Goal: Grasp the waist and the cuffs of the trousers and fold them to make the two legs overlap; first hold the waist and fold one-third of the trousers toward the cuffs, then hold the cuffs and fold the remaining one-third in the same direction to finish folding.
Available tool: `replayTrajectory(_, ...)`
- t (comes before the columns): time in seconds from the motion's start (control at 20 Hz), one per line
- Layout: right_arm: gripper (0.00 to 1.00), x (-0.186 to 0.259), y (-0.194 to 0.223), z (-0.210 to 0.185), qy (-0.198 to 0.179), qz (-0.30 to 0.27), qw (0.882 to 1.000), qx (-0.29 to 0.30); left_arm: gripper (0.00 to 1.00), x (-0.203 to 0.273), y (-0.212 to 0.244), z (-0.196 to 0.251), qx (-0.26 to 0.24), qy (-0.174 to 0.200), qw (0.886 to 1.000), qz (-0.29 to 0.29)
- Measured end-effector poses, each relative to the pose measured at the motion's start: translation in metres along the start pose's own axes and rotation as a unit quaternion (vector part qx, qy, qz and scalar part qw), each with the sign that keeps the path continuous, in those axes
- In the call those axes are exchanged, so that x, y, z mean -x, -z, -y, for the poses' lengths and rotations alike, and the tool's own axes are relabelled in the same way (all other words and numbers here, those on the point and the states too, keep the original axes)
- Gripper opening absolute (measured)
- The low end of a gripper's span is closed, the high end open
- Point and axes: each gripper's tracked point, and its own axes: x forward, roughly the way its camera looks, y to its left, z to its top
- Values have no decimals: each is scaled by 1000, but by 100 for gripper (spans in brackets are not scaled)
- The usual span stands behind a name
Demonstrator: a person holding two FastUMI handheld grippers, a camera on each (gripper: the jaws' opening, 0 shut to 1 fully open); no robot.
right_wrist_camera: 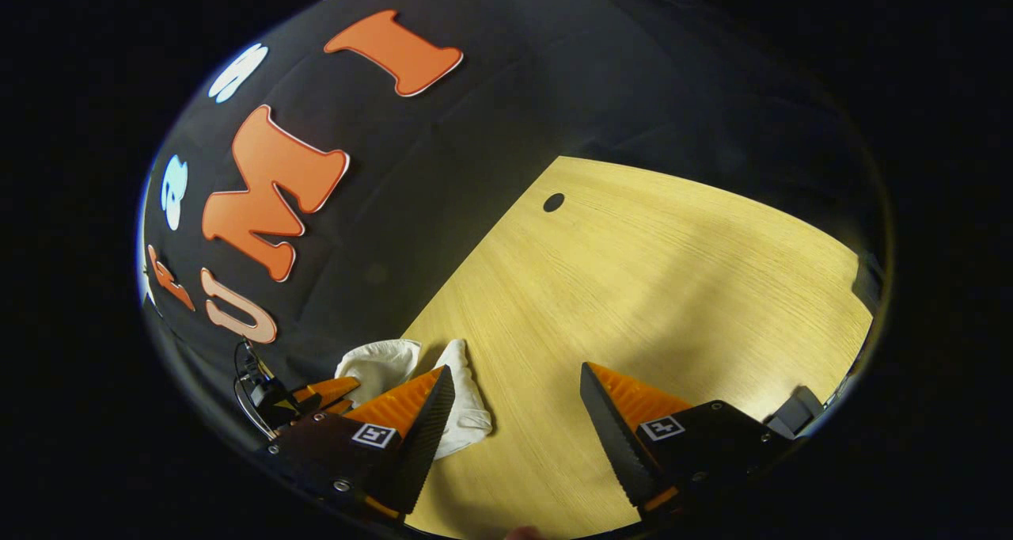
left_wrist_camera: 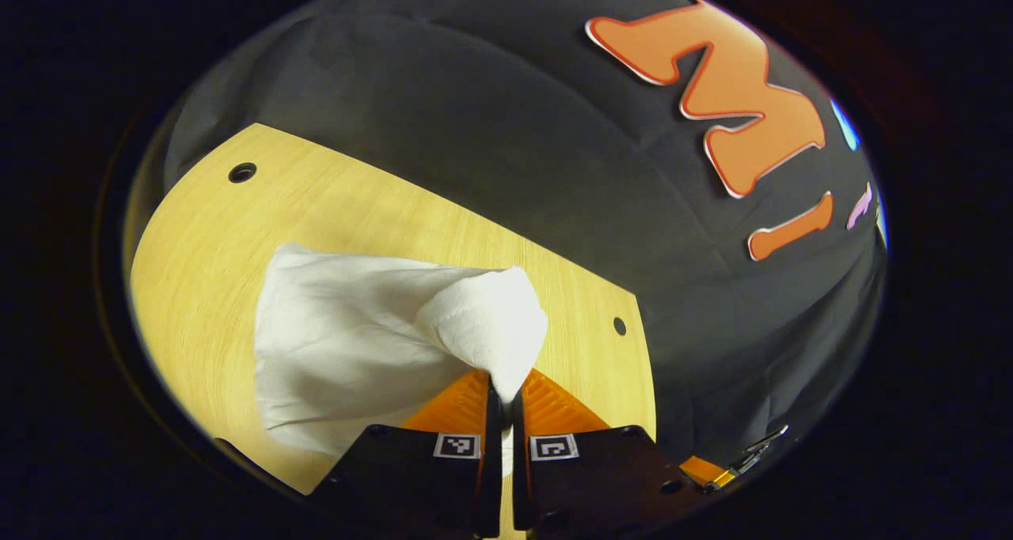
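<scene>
In the left gripper view, we see the left hand-held gripper [left_wrist_camera: 503, 393] closed down on a raised bunch of the white, soft, crumpled cloth trousers [left_wrist_camera: 372, 342]. Both fingers [left_wrist_camera: 459, 404] press on the fabric with almost no gap between them. The pinched part stands up in a rounded fold just above the fingertips, and the remaining cloth spreads out to the left, lying rumpled on the pale yellow wood-grain table [left_wrist_camera: 206, 255]. A small dark round hole [left_wrist_camera: 242, 173] sits in the table near its far left corner, and another near the right edge.

In the right gripper view, we see the right hand-held gripper [right_wrist_camera: 514, 385] spread wide apart, with bare table [right_wrist_camera: 649, 271] showing between its two fingers and nothing held. The white trousers [right_wrist_camera: 467, 401] lie bunched just beside its left finger, near the table's edge against the black cloth wall [right_wrist_camera: 443, 128]. Farther left in the same view the other hand-held gripper [right_wrist_camera: 328, 389] touches that bundle, though we cannot tell its grip from here.
</scene>
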Motion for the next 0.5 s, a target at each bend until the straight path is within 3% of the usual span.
replayTrajectory(0.3,96,0,3,2,-4,-8,1000,16,11,-22,80,17,-89,-1,994,-69)
replayTrajectory(0.35,96,0,5,-1,-5,-11,1000,23,22,-20,93,21,-104,7,991,-81)
replayTrajectory(0.4,96,-1,7,-6,-9,-13,999,32,12,-21,103,26,-119,10,989,-88)
replayTrajectory(0.5,96,-2,11,-15,-17,-19,998,51,36,-22,118,35,-145,12,985,-91)
